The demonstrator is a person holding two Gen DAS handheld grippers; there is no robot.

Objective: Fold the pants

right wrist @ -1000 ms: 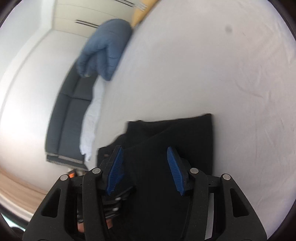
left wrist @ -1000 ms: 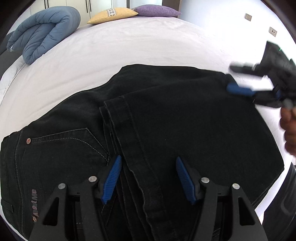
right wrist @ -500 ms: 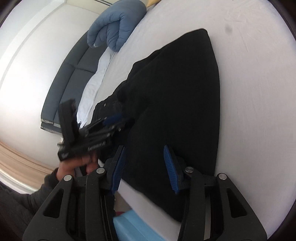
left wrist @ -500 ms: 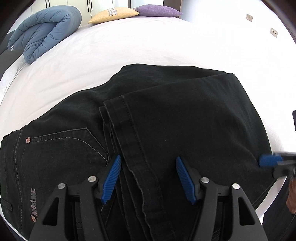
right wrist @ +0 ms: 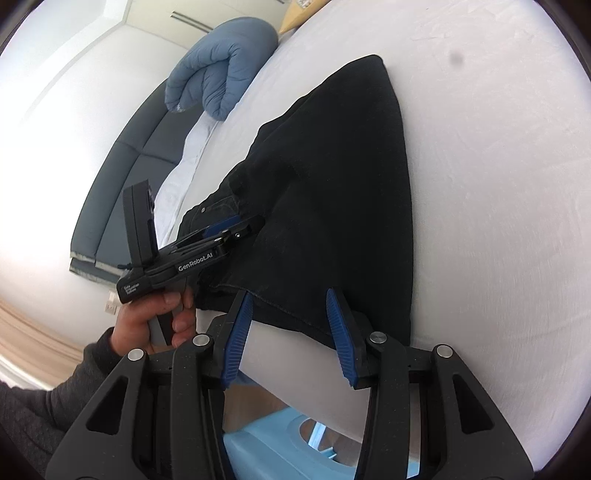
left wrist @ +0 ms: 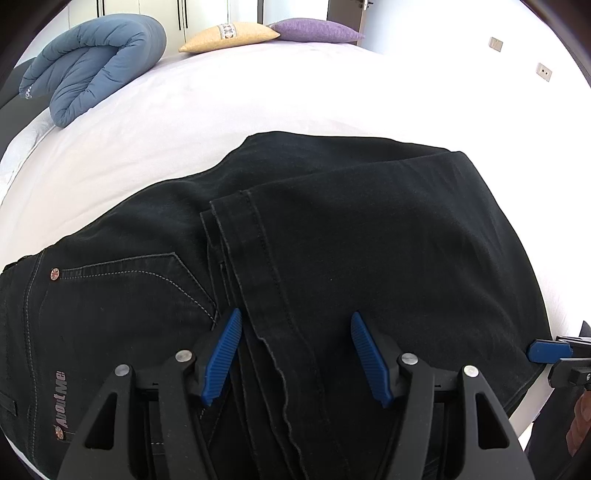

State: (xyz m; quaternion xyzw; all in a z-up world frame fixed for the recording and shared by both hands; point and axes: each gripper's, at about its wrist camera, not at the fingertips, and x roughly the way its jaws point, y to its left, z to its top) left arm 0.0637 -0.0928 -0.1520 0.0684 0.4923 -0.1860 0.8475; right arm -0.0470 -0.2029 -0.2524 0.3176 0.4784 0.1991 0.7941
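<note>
Black jeans (left wrist: pixel 369 251) lie folded on the white bed (left wrist: pixel 258 96), legs doubled over the seat so the hems (left wrist: pixel 251 251) cross near the back pocket (left wrist: pixel 140 280). My left gripper (left wrist: pixel 295 354) is open, its blue pads straddling the hem edges at the near side. In the right wrist view the jeans (right wrist: pixel 332 192) run away from me. My right gripper (right wrist: pixel 291 328) is open at the bed's near edge, jaws either side of the folded edge. The left gripper also shows there (right wrist: pixel 236 229), low over the cloth.
A rolled blue duvet (left wrist: pixel 92 62), a yellow pillow (left wrist: pixel 229 35) and a purple pillow (left wrist: pixel 314 29) lie at the bed's far end. A dark sofa (right wrist: pixel 122 173) stands beyond the bed. A light blue plastic stool (right wrist: pixel 280 443) sits below the bed edge.
My right gripper swung from above the far fold down to the near edge of the bed by the folded end. The left gripper stayed in place, still open.
</note>
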